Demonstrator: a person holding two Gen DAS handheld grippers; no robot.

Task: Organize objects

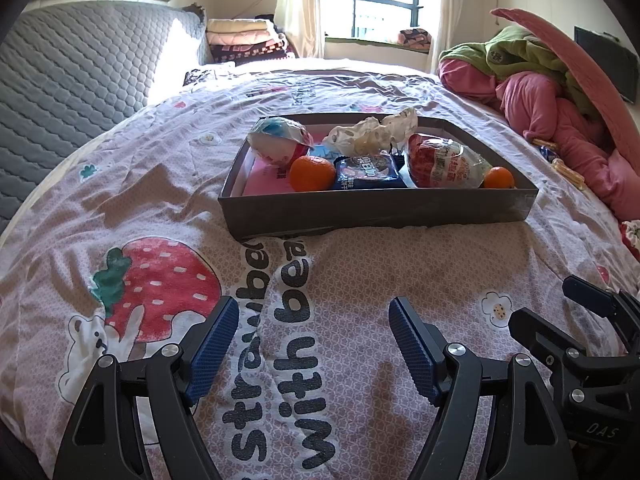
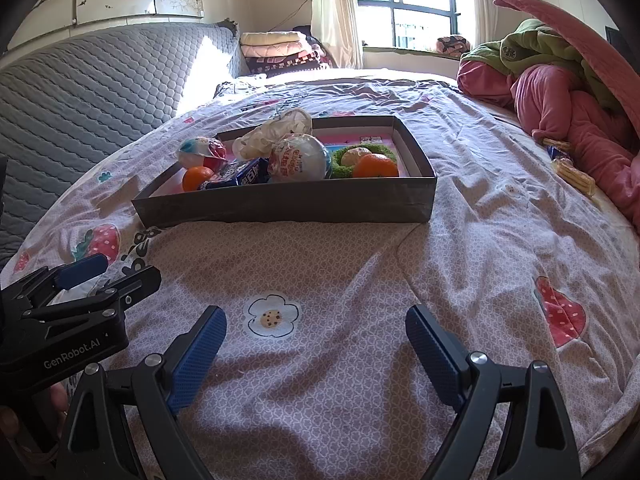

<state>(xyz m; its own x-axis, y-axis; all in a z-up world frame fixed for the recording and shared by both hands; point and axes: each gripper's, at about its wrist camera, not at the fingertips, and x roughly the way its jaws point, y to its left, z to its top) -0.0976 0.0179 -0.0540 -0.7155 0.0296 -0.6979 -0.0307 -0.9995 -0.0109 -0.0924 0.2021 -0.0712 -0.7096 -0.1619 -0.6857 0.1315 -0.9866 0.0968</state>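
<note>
A: How are the tongs held?

B: The left tongs (image 1: 314, 344) and the right tongs (image 2: 316, 350) are both spread wide with nothing gripped, side by side above the bed sheet (image 2: 360, 264).

A: Where is the box seen?

B: Ahead of both, the grey box (image 1: 376, 208) is set on the sheet. 2 oranges (image 1: 312, 173) (image 1: 498, 178), a dark blue packet (image 1: 366, 172), 2 wrapped round snacks (image 1: 280, 141) (image 1: 444, 162) and a crumpled white bag (image 1: 372, 132) are held in it. Wafer packets (image 2: 572, 174) are left outside, beside the pink bedding (image 2: 580, 120).
</note>
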